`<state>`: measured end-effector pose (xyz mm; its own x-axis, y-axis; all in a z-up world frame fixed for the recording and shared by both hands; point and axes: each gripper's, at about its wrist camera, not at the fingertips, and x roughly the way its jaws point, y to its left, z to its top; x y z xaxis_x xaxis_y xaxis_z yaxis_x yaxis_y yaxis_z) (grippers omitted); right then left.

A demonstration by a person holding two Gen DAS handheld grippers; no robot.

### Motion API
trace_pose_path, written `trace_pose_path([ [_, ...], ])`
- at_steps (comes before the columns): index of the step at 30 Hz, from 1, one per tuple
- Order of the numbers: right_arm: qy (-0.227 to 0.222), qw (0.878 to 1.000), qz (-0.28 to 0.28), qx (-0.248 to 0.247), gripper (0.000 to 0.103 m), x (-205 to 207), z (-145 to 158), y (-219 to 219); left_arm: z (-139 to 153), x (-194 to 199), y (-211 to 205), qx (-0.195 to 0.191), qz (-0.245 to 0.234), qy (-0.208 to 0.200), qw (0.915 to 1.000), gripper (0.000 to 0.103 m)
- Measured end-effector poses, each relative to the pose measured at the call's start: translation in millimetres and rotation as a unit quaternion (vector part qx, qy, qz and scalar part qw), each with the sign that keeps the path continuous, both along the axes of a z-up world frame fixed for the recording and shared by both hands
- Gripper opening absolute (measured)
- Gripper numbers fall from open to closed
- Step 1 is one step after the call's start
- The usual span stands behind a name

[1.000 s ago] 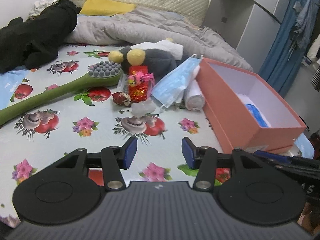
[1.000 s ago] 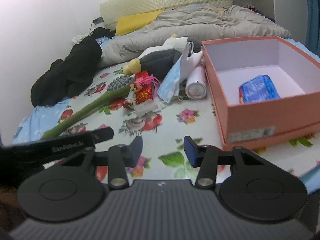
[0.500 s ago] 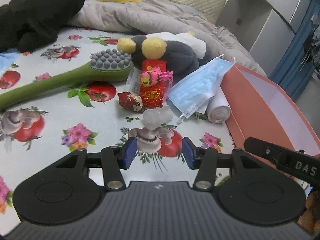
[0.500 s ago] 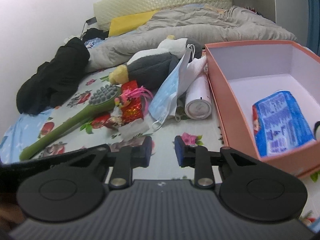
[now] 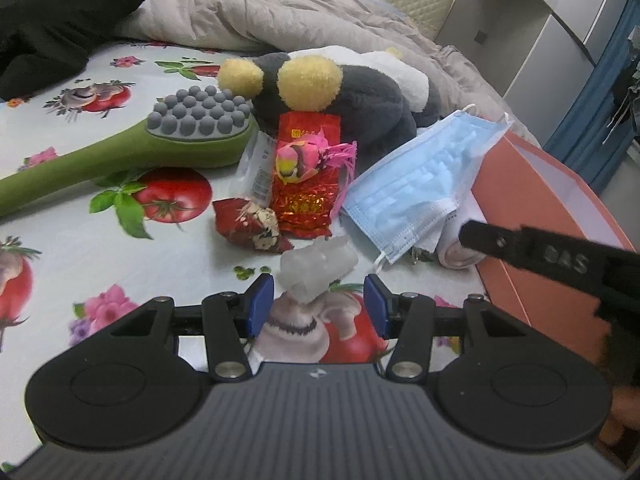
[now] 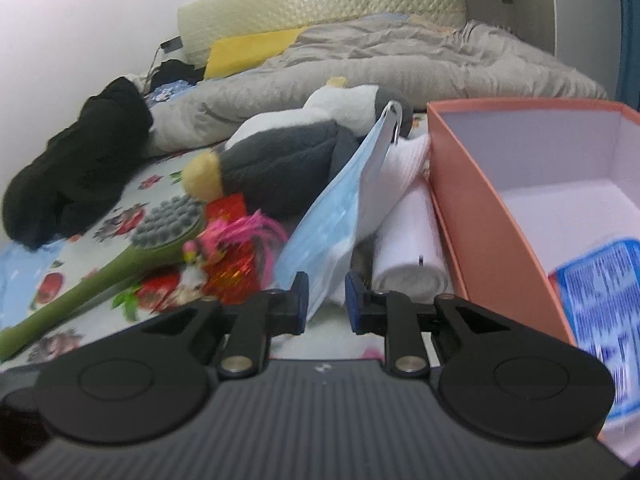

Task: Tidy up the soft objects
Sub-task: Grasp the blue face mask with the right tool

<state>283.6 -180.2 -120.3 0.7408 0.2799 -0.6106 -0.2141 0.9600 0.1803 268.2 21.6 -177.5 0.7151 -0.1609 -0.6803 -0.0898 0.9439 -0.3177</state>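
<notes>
My left gripper (image 5: 318, 309) is open on the flowered bedsheet, with a small translucent white lump (image 5: 316, 269) sitting between its fingertips. Behind it lie a red snack wrapper (image 5: 250, 227), a red foil packet (image 5: 306, 184) with a pink feathered toy (image 5: 310, 158), a blue face mask (image 5: 424, 182) and a grey-and-white plush penguin (image 5: 344, 92). My right gripper (image 6: 326, 300) is partly open, its fingertips at the lower edge of the face mask (image 6: 330, 220). The plush penguin (image 6: 288, 160) lies behind the mask. An orange box (image 6: 488, 216) holds a blue tissue pack (image 6: 604, 300).
A green massage brush (image 5: 120, 148) lies at the left. A white rolled item (image 6: 414, 248) rests against the box. A grey duvet (image 5: 300, 16), a black garment (image 5: 60, 16) and a yellow pillow (image 6: 252, 46) lie farther back on the bed. The right gripper's arm (image 5: 560, 256) crosses the left wrist view.
Both grippers have moved forward toward the pile. The left one now straddles the white lump. The right one has narrowed and reached the face mask's lower edge.
</notes>
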Motion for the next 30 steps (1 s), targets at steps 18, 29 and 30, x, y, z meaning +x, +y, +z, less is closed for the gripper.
trace_pose_path([
  [18,-0.011,0.999,-0.021,-0.03,0.012,41.9,-19.8,14.2,-23.1,24.8,-1.1,0.019,-0.006,-0.002,0.9998,0.043],
  [29,-0.023,0.999,-0.003,-0.032,0.005,18.4,-2.8,17.6,-14.7,8.0,3.7,0.019,0.003,-0.007,0.9998,0.028],
  [30,-0.022,0.999,-0.002,-0.031,0.005,14.4,-0.8,18.3,-13.4,3.9,4.7,0.018,0.005,-0.006,0.9998,0.028],
])
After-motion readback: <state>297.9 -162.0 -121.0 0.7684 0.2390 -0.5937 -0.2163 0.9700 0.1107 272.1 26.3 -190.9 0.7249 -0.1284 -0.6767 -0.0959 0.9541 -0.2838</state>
